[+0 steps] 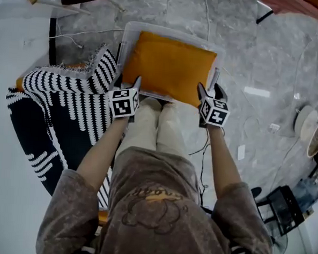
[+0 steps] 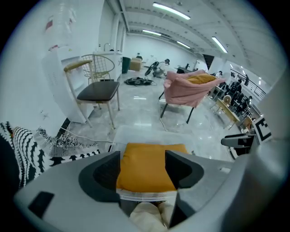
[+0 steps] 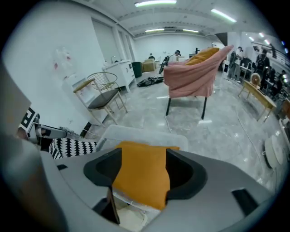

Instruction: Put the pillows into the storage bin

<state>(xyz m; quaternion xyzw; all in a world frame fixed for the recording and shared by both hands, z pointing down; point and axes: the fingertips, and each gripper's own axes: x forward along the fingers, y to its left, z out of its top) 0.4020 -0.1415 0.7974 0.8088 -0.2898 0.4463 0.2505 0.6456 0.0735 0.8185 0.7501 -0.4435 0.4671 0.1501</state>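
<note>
An orange pillow [image 1: 168, 65] lies flat in the clear plastic storage bin [image 1: 130, 28] on the floor in front of me. My left gripper [image 1: 133, 86] hovers at the pillow's near left corner and my right gripper [image 1: 206, 92] at its near right corner. Both stand open. In the left gripper view the orange pillow [image 2: 147, 174] shows below the gap of the left gripper [image 2: 142, 159], and no pad presses on it. The right gripper [image 3: 141, 168] likewise frames the pillow [image 3: 140, 181] without gripping it. A black-and-white striped cushion [image 1: 70, 86] lies to the left of the bin.
A dark patterned textile [image 1: 32, 137] spreads under the striped cushion. My legs in beige trousers [image 1: 156, 129] stand against the bin's near edge. A wire-backed chair [image 2: 97, 86] and a pink-draped chair [image 2: 188, 88] stand beyond the bin. Cables [image 1: 208, 19] run over the grey floor.
</note>
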